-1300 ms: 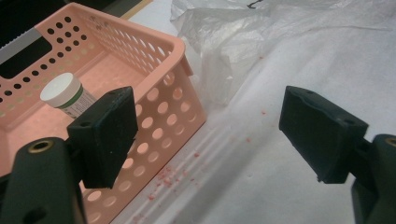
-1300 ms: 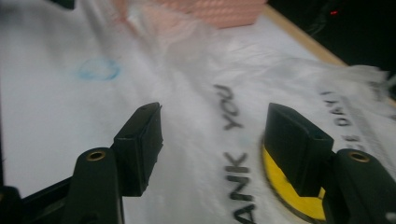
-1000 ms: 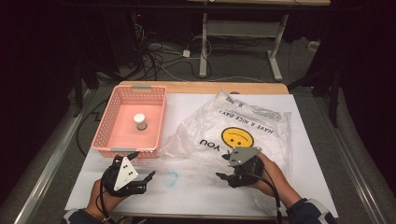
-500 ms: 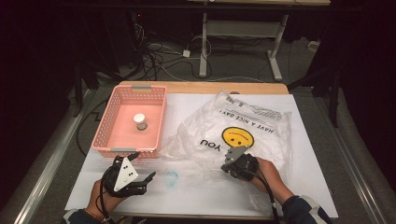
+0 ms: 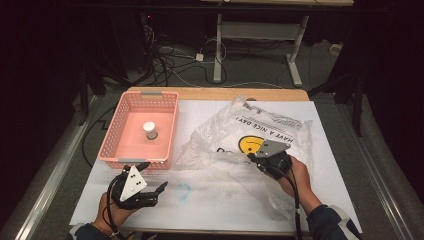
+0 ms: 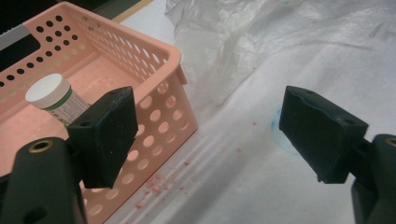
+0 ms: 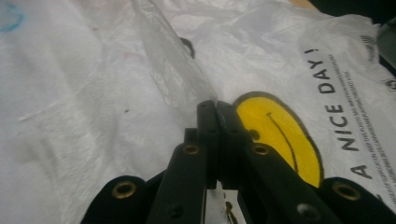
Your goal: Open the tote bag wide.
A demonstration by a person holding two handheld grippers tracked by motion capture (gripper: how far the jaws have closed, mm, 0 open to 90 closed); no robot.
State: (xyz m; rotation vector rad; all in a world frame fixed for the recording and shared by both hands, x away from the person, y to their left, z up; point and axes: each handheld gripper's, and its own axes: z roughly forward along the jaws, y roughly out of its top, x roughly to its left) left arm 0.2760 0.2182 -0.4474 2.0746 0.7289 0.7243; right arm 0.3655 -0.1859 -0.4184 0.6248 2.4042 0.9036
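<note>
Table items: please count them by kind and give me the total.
Pink basket: 1
White-capped bottle, standing in the basket: 1
Clear plastic bag with a yellow smiley, pinched by the right gripper: 1
Hand-held grippers, counting the left gripper: 2
Total: 5

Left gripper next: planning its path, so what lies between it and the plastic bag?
In the high view, only bare white table cover with a faint blue mark separates the left gripper from the plastic bag.

Bag print: the crumpled clear plastic bag carries black capitals, "NICE DAY!" legible in the right gripper view; the high view gives "HAVE A NICE DAY", upside down.
Bag sign: a yellow smiley face beside the lettering.
Jar label: the small white-capped jar has a green-edged label, too small to read.
</note>
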